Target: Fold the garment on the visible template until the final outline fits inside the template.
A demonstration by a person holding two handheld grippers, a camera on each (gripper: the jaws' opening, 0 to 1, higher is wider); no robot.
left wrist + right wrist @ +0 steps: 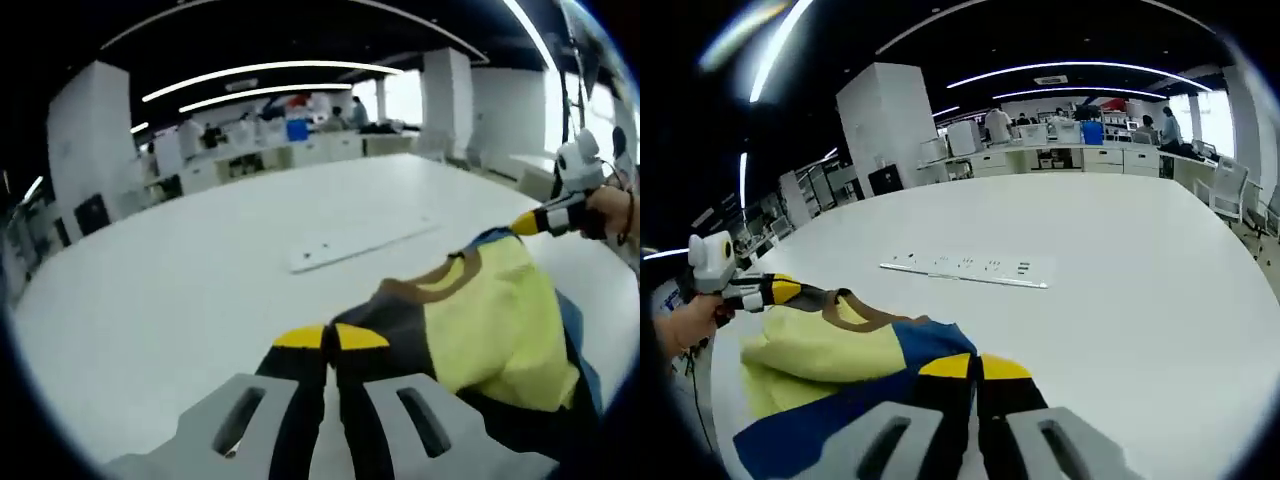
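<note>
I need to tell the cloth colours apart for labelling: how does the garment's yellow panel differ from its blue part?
In the right gripper view the yellow panel is pale and lies toward the left gripper, near the brown neck trim; the blue part is saturated and runs nearer the right gripper. The yellow panel covers more visible cloth than the blue part. Both belong to one garment, crumpled and held over the white table.

The garment [490,320] is pale yellow with blue panels, dark grey patches and a brown neckline. It lies on a plain white tabletop [200,300]. Both grippers, the left gripper [330,338] and the right gripper [975,368], have black jaws with yellow tips on light grey bodies. A white strip [970,270] carries small dark marks.
</note>
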